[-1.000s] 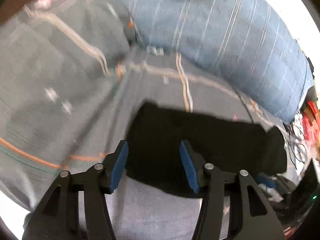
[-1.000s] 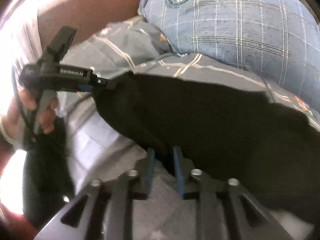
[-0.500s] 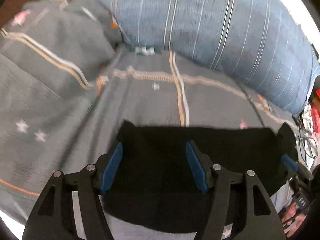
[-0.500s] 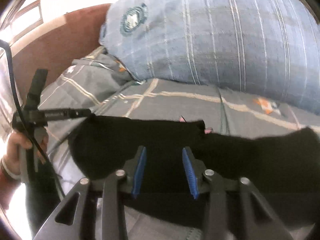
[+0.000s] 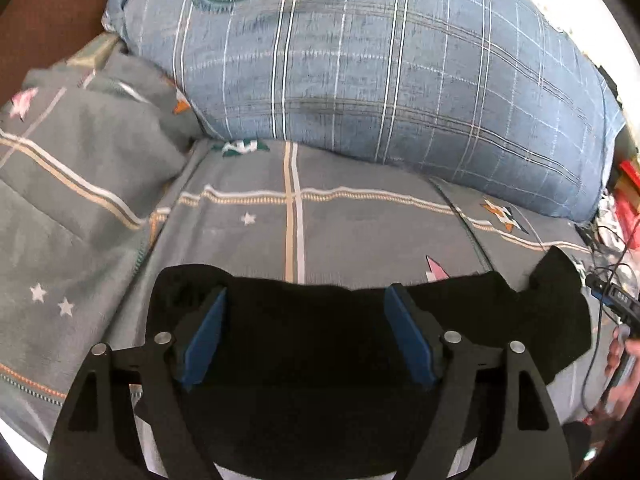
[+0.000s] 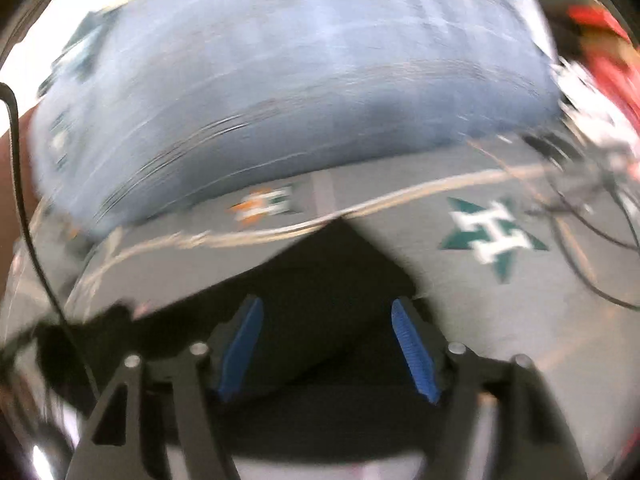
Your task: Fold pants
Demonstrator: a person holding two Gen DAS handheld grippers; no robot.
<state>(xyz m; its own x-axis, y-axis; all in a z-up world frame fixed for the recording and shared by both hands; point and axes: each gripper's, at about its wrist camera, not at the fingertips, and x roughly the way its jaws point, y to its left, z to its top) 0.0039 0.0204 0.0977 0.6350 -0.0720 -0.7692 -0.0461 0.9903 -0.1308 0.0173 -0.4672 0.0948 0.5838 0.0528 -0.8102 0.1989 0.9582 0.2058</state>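
Black pants [image 5: 320, 336] on grey star-print sheet [image 5: 360, 232], crest-printed blue pillow [image 5: 360, 72]

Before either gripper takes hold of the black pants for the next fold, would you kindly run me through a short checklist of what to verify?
1. Left gripper free of cloth: ok; jaws opening, blue pads apart above the black pants.
2. Right gripper free of cloth: ok; jaws opening, nothing pinched.
3. Pants lying flat on the grey bedsheet: cannot tell; one corner sticks up on the right in the left wrist view.
4. Blue pillow clear of the pants: ok; a strip of sheet lies between.
5. Right wrist view sharp enough to aim: not ok; blurred.
6. Cables clear of the pants: ok; off to the right.
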